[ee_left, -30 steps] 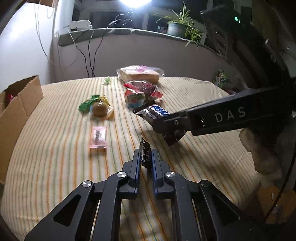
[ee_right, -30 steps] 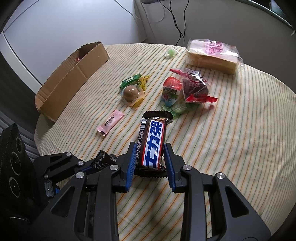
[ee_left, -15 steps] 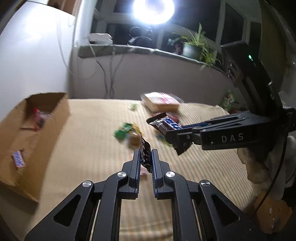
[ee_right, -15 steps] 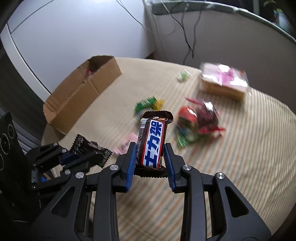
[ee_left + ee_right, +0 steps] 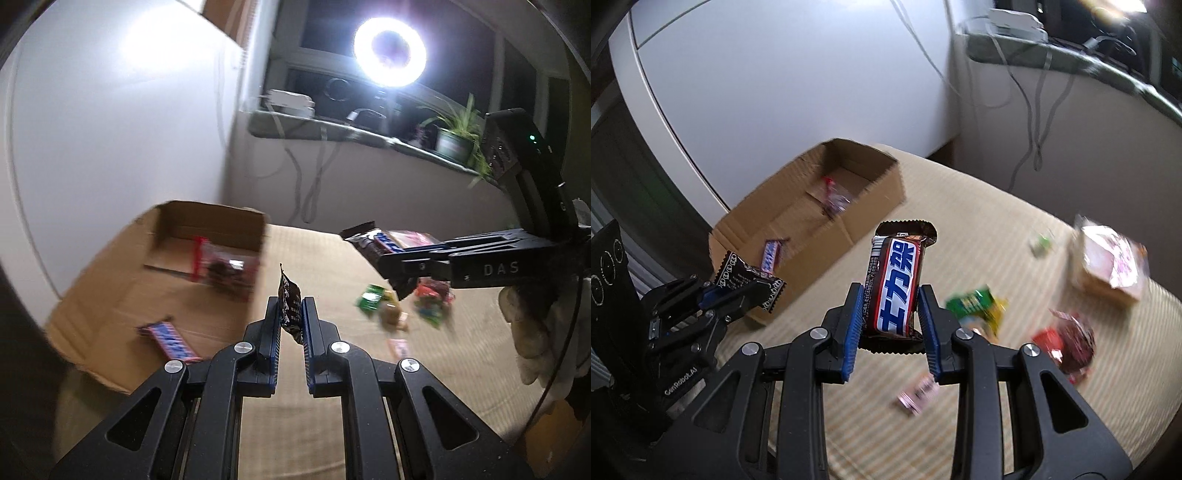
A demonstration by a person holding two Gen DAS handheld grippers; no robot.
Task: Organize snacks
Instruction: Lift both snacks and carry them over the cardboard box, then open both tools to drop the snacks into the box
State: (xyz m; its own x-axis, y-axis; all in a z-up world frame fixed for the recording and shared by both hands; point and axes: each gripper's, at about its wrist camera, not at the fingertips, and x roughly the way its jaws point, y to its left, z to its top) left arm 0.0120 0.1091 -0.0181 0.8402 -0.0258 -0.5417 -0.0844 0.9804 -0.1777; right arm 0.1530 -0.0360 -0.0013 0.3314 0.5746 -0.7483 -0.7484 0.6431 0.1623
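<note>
While our left gripper (image 5: 290, 314) pinches a small black packet (image 5: 290, 308), our right gripper (image 5: 892, 317) clamps a chocolate bar (image 5: 895, 286) near the cardboard box (image 5: 875, 195).

Both grippers (image 5: 290, 308) (image 5: 891, 302) clamped — raised.

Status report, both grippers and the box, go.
Left gripper shut on small black packet. Right gripper shut on chocolate bar. Cardboard box open-topped, some snacks inside. Nothing seen blocking it.
</note>
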